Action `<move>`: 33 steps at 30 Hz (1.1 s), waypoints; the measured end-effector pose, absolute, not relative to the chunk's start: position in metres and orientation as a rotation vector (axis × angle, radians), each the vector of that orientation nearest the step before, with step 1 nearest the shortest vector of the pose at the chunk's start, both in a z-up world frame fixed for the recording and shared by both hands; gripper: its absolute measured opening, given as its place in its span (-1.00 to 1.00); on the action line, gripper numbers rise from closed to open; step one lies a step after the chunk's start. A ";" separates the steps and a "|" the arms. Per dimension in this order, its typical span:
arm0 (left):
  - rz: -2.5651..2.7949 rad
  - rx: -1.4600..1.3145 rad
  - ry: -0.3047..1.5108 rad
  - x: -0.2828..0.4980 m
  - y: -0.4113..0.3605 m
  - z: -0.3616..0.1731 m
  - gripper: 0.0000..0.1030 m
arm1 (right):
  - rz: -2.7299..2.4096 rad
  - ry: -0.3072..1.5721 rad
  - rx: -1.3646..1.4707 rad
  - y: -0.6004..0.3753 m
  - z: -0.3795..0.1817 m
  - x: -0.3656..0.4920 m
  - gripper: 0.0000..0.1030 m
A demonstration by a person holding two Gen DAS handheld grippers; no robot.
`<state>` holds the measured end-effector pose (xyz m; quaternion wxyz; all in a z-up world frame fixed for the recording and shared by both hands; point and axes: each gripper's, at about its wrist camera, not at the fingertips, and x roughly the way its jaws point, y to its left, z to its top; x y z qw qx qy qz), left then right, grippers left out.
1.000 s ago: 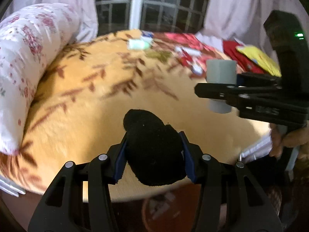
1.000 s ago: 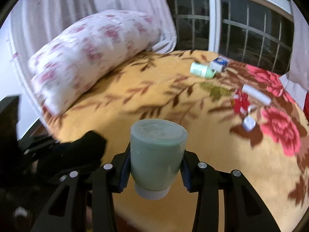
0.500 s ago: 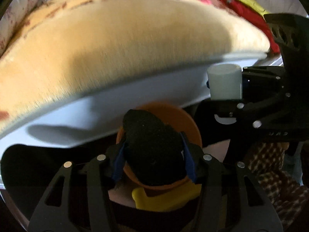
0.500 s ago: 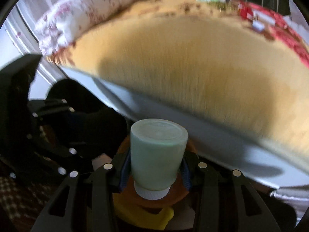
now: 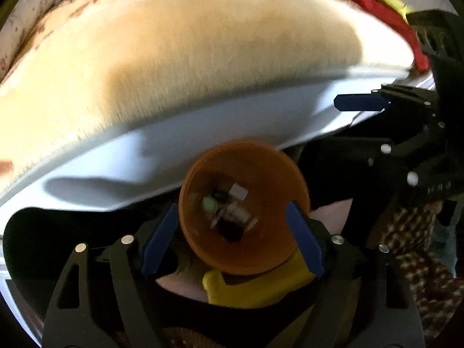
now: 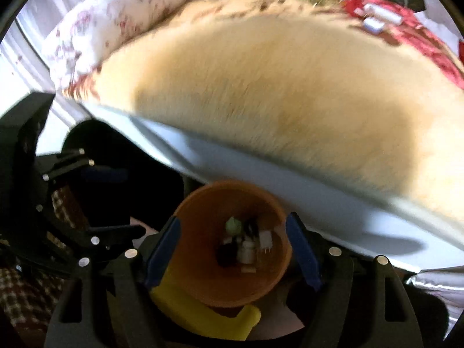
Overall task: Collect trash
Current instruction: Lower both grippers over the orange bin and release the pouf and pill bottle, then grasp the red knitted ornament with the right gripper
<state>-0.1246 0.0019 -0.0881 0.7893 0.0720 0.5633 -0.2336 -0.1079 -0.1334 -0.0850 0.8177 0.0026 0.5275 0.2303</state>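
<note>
the trash [image 5: 229, 211] sits at the bottom of the orange bin [image 5: 293, 171], just below the bed edge [image 5: 203, 133]: a pale green bottle [image 6: 233, 226], a dark soft lump and small white bits. probably all light stuff; the bottle looks stiff and slick, so take it across the body. left gripper [image 5: 232, 232] and right gripper [image 6: 232, 249] both hang over the bin, jaws opening with nothing between them. more litter [image 6: 377, 18] lies on the far blanket [image 6: 290, 87].

The left gripper [image 5: 232, 232] has let go of its black wad and the right gripper [image 6: 233, 249] its pale green bottle. Both jaws are opening, empty, above the orange bin [image 5: 203, 174], where the two pieces now lie.
</note>
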 end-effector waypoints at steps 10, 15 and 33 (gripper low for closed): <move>-0.489 0.021 0.943 -0.063 0.004 -0.015 0.47 | 0.386 0.801 0.147 -0.186 -0.012 -0.070 0.56; -0.461 0.008 0.875 -0.026 0.000 0.012 0.47 | 0.366 0.721 0.119 -0.203 0.009 -0.028 0.56; -0.460 -0.027 0.856 0.050 -0.007 0.012 0.47 | 0.207 0.920 -0.205 -0.199 -0.037 0.256 0.50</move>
